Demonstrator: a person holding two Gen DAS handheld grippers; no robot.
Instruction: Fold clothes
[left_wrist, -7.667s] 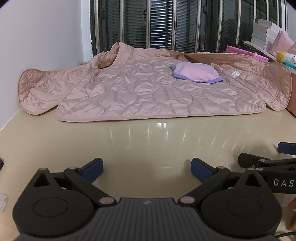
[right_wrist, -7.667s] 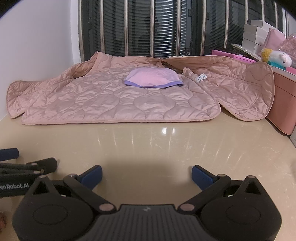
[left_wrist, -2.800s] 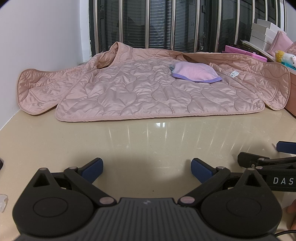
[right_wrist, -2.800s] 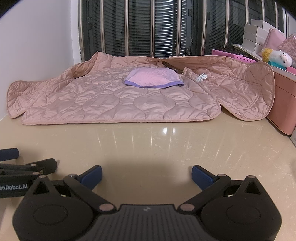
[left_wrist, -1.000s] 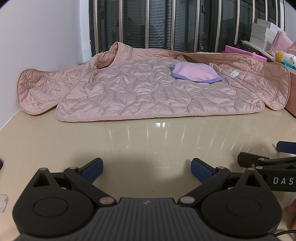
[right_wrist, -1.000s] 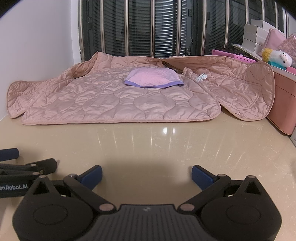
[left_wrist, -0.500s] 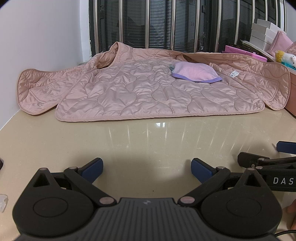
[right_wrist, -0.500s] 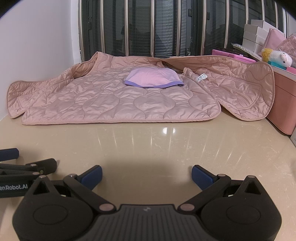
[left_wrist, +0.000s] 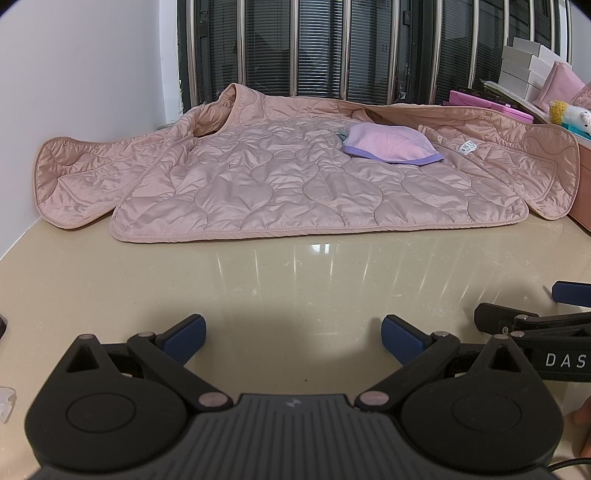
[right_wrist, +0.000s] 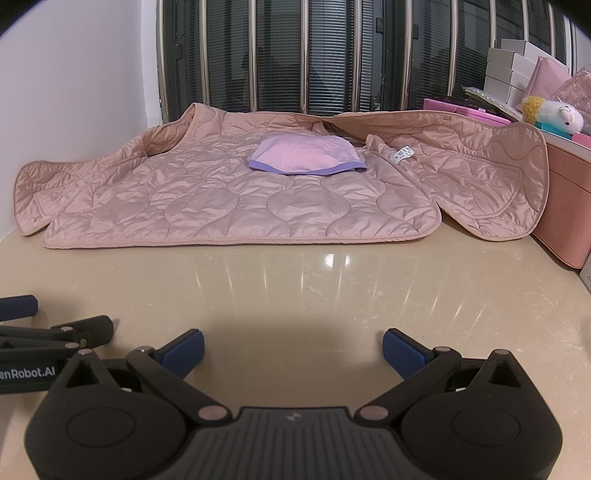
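A pink quilted jacket lies spread open at the far side of the beige table. A small pink garment with purple trim rests folded on top of it. My left gripper is open and empty, low over the bare tabletop well short of the jacket's hem. My right gripper is also open and empty, at the same distance. Each gripper shows at the edge of the other's view.
A white wall bounds the table on the left; a barred window stands behind. A pink box with white boxes, books and a plush toy stands at the right, the jacket's right flap leaning on it.
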